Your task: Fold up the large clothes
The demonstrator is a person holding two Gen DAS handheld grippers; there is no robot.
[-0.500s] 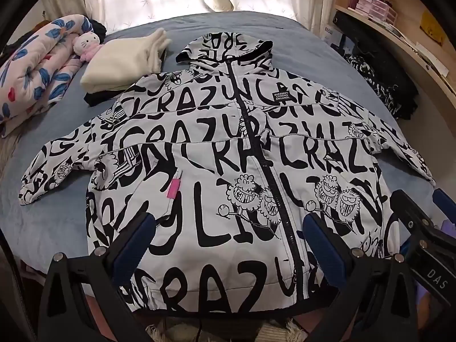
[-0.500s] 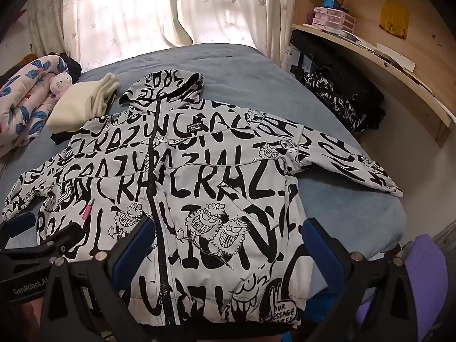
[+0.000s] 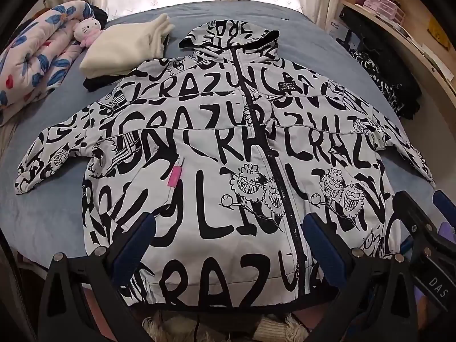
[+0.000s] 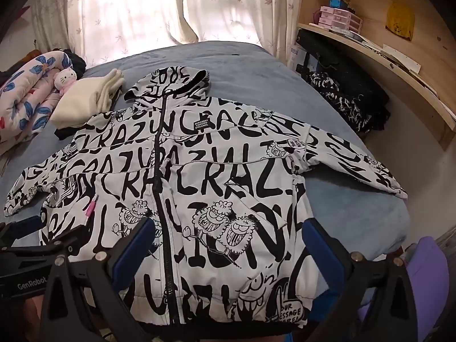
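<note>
Zipped printed jacket (image 3: 228, 154) flat on blue bed (image 3: 57, 222), open left tongs (image 3: 228, 236) above hem

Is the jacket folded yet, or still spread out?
Spread, unfolded. The jacket lies flat on the bed, zipped, both sleeves out sideways, hood flat at the top.

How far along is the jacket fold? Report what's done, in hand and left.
Done: the printed jacket lies zipped, front up and spread flat on the blue bed, both sleeves out to the sides.
In hand: nothing; the left gripper and right gripper are open above the hem.
Left: every fold, since the sleeves, the hood and the body are all unfolded.
</note>
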